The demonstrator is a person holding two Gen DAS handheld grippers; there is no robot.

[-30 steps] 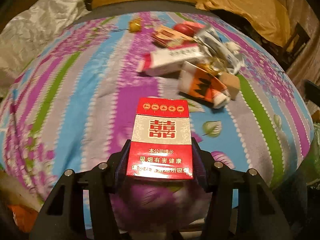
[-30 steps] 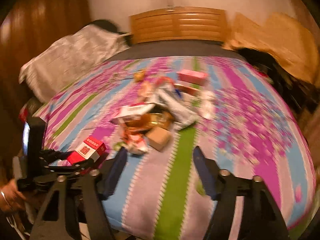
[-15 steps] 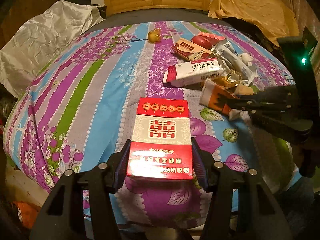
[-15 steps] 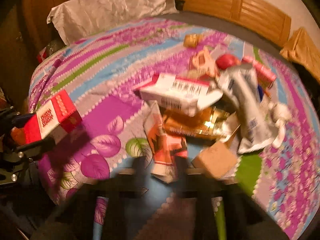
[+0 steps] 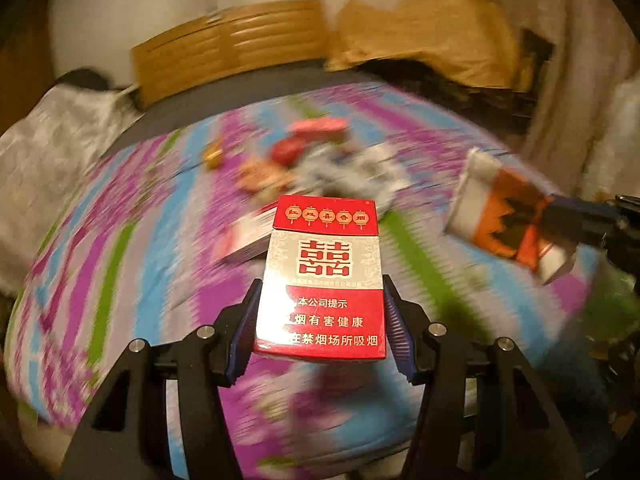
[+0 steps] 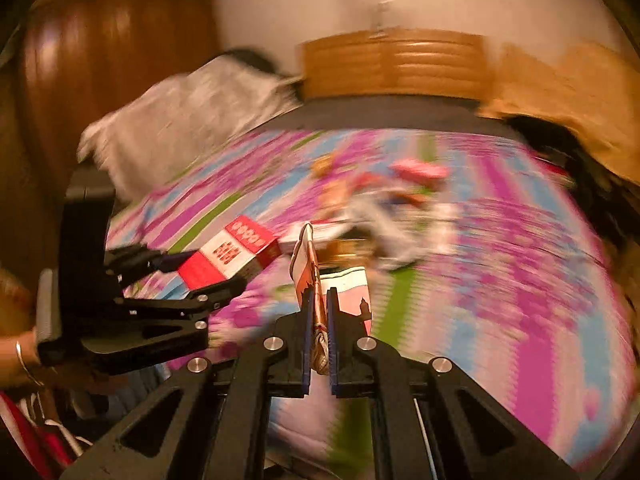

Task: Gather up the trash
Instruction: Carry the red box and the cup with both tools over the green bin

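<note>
Two pieces of trash are off the bedspread (image 5: 132,216) now: the left gripper (image 5: 320,320) is clamped on a red-and-white cigarette pack (image 5: 323,276), and the right gripper (image 6: 319,332) is pinched tight on a flattened orange-and-white carton (image 5: 508,220). Several items remain in the litter pile (image 6: 384,216) mid-bed, blurred, so the job looks barely started; no bin is visible. Printed on the pack are a red 囍 and a warning including 有害健康; the carton's print is unreadable.

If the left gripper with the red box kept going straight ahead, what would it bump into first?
Probably the bedspread, around the white-and-red box lying just beyond the held red cigarette pack. The left gripper points downward, but blur makes depth uncertain.
</note>
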